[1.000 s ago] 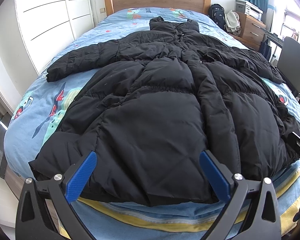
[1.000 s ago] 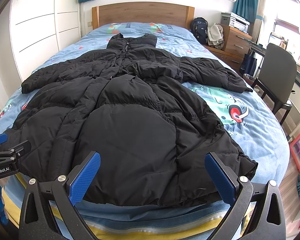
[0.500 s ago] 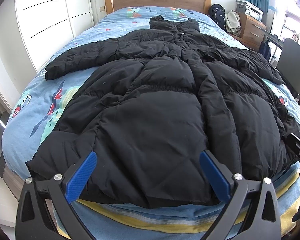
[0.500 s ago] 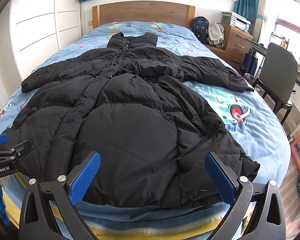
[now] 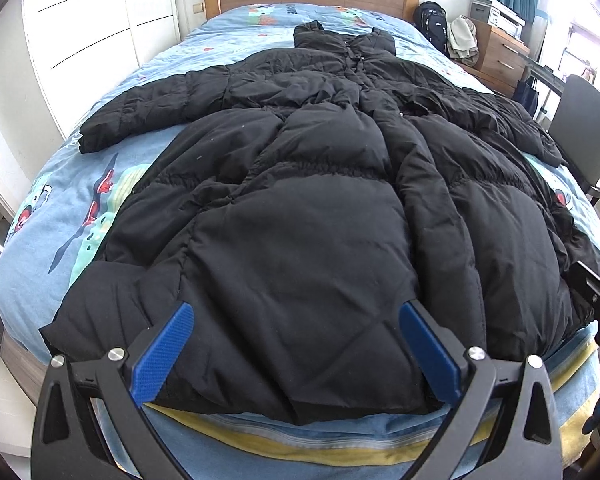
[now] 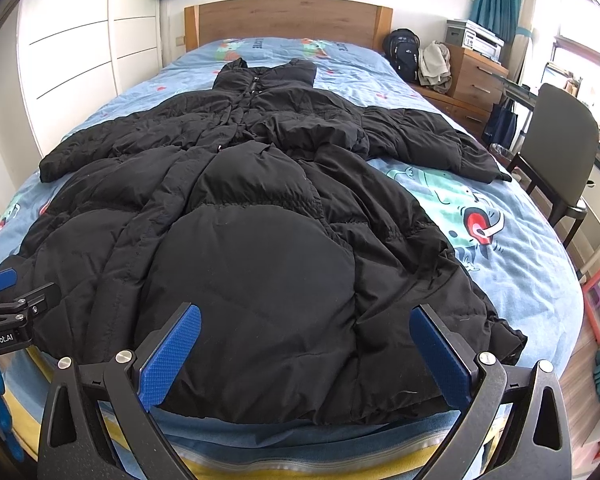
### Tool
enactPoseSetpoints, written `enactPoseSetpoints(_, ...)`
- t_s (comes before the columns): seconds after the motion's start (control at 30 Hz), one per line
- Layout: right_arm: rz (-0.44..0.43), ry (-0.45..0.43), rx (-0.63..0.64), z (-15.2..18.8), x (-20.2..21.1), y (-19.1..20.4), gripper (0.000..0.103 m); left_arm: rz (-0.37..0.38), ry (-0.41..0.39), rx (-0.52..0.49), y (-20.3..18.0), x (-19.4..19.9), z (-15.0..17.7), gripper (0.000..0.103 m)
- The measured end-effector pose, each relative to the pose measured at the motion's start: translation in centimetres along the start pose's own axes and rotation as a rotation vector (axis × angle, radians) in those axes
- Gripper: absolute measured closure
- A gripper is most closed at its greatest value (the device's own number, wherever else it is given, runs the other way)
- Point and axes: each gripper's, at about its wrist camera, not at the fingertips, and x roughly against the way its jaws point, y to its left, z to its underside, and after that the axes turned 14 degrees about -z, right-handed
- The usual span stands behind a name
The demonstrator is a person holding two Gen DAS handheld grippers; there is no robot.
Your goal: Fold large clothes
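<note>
A long black puffer coat lies spread flat on the bed, collar toward the headboard, both sleeves stretched out sideways, hem at the near bed edge. It also shows in the right wrist view. My left gripper is open and empty, its blue pads just above the hem's left half. My right gripper is open and empty above the hem's right half. The left gripper shows at the left edge of the right wrist view.
The bed has a blue cartoon-print cover and a wooden headboard. A dark chair, a wooden dresser and a backpack stand on the right. White wardrobe doors line the left wall.
Both grippers have moved slightly forward and lower toward the coat's hem. The coat has not moved and both grippers stay open.
</note>
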Motion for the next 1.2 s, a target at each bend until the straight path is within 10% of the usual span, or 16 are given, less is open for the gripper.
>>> enactPoseSetpoints(0.43, 0.044, -0.029, -0.040, -4.5, -1.1, -3.0, 0.001, 0.071, -0.020, 0.082, 5.0, -0.9, -7.2, 0.000)
enactPoseSetpoints(0.63, 0.066, -0.052, -0.059, -8.3, -2.5, -4.4, 0.001, 0.196, 0.065, 0.358, 14.0, -7.0, -14.6, 0.000)
enactPoseSetpoints(0.8, 0.088, -0.056, -0.074, -11.0, -4.4, -5.5, 0.001, 0.154, 0.116, 0.568, 21.5, -15.1, -18.5, 0.000)
enactPoseSetpoints(1.2, 0.167, -0.007, -0.087, -13.4, -8.5, -7.7, 0.001, 0.213, 0.192, 1.061, 32.2, -30.1, -18.4, 0.001)
